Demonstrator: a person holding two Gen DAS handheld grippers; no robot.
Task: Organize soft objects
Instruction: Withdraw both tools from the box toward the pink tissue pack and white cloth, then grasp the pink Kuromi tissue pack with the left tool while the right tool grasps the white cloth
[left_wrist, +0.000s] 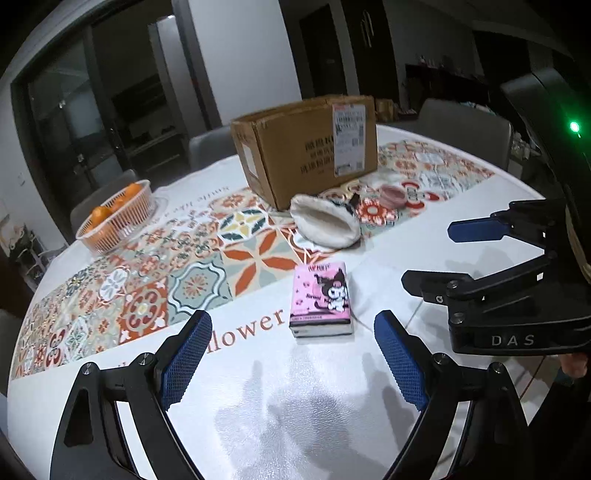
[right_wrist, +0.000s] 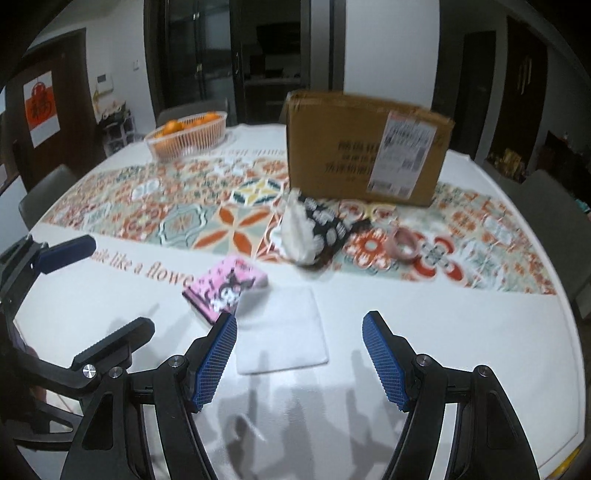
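**Both grippers open over the table, nothing held**

Left gripper jaws wide apart, empty; right gripper also open, empty. Nearest: flat white cloth, squarish, lying on the table just ahead of the right gripper. Touching its left corner: pink tissue pack with cartoon print. Further: crumpled white fuzzy pouch, dark patterned side. Pink tape roll right of it. Behind: cardboard box. Far left: basket of oranges.

One box, one basket, one tissue pack, one cloth.
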